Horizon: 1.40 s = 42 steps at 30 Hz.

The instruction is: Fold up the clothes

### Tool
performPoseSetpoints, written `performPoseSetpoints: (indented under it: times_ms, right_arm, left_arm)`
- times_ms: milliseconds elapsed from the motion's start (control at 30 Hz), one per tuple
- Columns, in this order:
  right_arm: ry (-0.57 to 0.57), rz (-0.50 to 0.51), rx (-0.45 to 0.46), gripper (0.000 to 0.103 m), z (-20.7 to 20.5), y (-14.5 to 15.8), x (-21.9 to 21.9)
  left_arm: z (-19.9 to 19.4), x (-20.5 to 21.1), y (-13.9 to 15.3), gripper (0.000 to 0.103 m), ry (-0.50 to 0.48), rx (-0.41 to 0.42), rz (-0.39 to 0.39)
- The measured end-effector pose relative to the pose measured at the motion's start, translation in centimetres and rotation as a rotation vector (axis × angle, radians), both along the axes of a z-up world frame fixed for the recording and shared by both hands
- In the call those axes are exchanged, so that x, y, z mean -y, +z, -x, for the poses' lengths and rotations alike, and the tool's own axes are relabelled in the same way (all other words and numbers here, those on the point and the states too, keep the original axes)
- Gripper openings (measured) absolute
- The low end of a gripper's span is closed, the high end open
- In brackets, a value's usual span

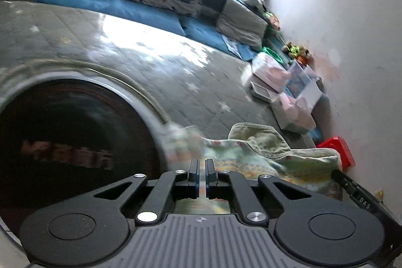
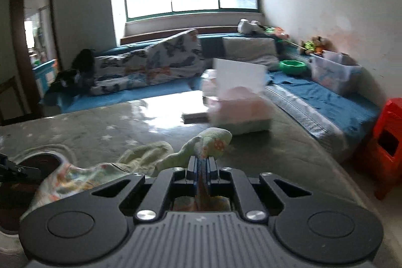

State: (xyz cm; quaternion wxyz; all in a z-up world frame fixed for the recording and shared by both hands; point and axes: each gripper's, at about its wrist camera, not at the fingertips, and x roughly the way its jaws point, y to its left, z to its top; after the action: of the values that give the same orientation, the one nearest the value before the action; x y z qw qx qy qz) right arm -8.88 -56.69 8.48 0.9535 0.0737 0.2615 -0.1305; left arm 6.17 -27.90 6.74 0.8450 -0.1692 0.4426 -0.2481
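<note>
A small pale green garment (image 1: 256, 142) with a colourful print lies bunched on the grey star-patterned mat (image 1: 150, 67). My left gripper (image 1: 202, 165) is shut on one edge of it, with only a thin strip of cloth showing between the fingers. The right wrist view shows my right gripper (image 2: 202, 163) shut on another part of the garment (image 2: 213, 140), fabric pinched between the blue pads and rising ahead of them. The cloth sags between the two grippers. The right gripper's body (image 1: 351, 189) shows at the lower right of the left wrist view.
A dark round basin (image 1: 62, 142) sits on the mat just left of the garment. Open boxes with pink contents (image 2: 238, 107) stand farther back. A red plastic stool (image 2: 387, 140) is at the right, off the mat. Blue cushions and butterfly pillows (image 2: 150, 67) line the window wall.
</note>
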Motion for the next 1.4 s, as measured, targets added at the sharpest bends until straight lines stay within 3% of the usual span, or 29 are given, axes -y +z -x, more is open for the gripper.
performPoseSetpoints:
  times_ms: [267, 367, 467, 533, 633, 967, 1167, 1333, 1400]
  right_arm:
    - [-0.055, -0.009, -0.003, 0.006, 1.6, -0.9, 2.5]
    - [-0.057, -0.005, -0.014, 0.006, 1.4, -1.3, 2.9]
    - [-0.054, -0.006, -0.022, 0.006, 1.2, -1.7, 3.0]
    - [-0.054, -0.008, -0.020, 0.006, 1.2, -1.8, 3.0]
    - [-0.053, -0.004, -0.022, 0.006, 1.2, -1.8, 2.9]
    - [-0.048, -0.001, -0.033, 0.006, 1.0, -1.9, 3.0]
    - [-0.049, -0.007, -0.037, 0.006, 1.0, -2.2, 3.2]
    - [-0.052, -0.011, -0.034, 0.006, 0.9, -2.3, 3.3]
    - [-0.056, -0.009, -0.028, 0.006, 1.0, -2.2, 3.3]
  left_arm:
    - [-0.1, 1.2, -0.8, 0.004, -0.006, 0.001, -0.022]
    - [-0.1, 1.2, -0.9, 0.010, 0.002, 0.004, -0.033]
    - [-0.1, 1.2, -1.1, 0.023, 0.010, 0.007, -0.043]
    - [-0.2, 1.3, -1.3, 0.038, 0.021, 0.012, -0.056]
    - [-0.4, 1.5, -1.7, 0.045, 0.033, 0.007, -0.067]
    - [-0.8, 2.7, -2.7, 0.047, 0.024, -0.002, -0.100]
    - [-1.0, 3.5, -3.2, 0.040, 0.020, -0.010, -0.131]
    - [-0.8, 3.4, -2.9, 0.007, 0.034, 0.000, -0.174]
    - [-0.6, 3.3, -2.5, 0.002, 0.031, 0.008, -0.159]
